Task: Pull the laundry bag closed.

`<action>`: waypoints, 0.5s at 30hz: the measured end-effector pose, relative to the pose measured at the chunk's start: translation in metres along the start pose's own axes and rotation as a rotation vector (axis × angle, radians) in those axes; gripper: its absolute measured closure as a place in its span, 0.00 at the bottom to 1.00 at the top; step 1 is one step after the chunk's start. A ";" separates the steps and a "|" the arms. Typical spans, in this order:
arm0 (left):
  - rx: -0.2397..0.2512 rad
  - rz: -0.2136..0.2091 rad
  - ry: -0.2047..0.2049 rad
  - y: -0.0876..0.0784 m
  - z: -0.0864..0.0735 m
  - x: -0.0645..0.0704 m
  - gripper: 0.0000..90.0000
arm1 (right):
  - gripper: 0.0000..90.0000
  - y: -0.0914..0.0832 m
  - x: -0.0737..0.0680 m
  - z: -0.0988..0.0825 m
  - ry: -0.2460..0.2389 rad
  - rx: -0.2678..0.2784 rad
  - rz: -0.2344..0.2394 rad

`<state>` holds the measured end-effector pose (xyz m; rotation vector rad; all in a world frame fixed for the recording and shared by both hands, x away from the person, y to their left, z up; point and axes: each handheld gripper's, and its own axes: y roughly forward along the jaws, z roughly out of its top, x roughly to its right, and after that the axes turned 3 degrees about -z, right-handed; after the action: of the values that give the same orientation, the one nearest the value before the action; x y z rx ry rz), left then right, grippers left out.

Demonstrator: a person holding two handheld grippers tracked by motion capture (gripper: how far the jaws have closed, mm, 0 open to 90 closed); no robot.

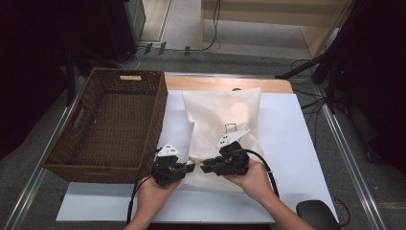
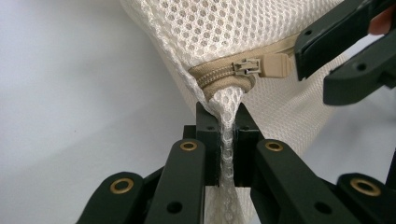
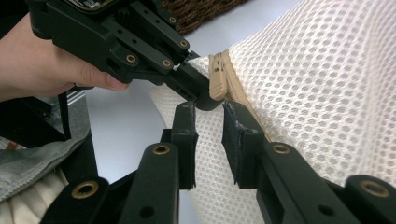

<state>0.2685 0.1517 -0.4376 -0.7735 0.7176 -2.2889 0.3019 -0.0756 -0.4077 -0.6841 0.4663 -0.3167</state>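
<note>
Black jaws of the left gripper are pinching a fold of white mesh at the corner of the mesh laundry bag, just below the end of its beige zipper, and the grip is looking firm. Opposite it, the right gripper is standing with its jaws parted and nothing pressed between its pads, hovering just short of the zipper pull tab. That bag is lying on the white table, its zipper corner near the front edge, close beside the brown wicker basket sitting along the left edge. Judging from this, the risk is lying in the approach to the tab: it is small and flat, and the two grippers are crowding each other, so the right jaws could be closing on mesh instead of the tab, or be knocking the left gripper's tips. Pulling then could be snagging the mesh in the slider, or dragging the thin fold out of the left grip, since so little fabric is being held.
</note>
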 end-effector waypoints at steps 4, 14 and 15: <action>-0.002 -0.002 0.005 0.001 0.001 0.000 0.95 | 0.81 0.005 0.001 -0.001 0.007 0.005 0.001; -0.006 -0.003 0.008 0.003 0.000 0.001 0.95 | 0.82 0.013 0.004 0.003 0.051 0.033 0.026; -0.008 -0.001 0.011 0.003 0.000 0.001 0.95 | 0.82 0.013 0.004 0.003 0.051 0.037 0.028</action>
<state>0.2689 0.1487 -0.4390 -0.7657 0.7325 -2.2946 0.3089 -0.0662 -0.4158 -0.6339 0.5173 -0.3168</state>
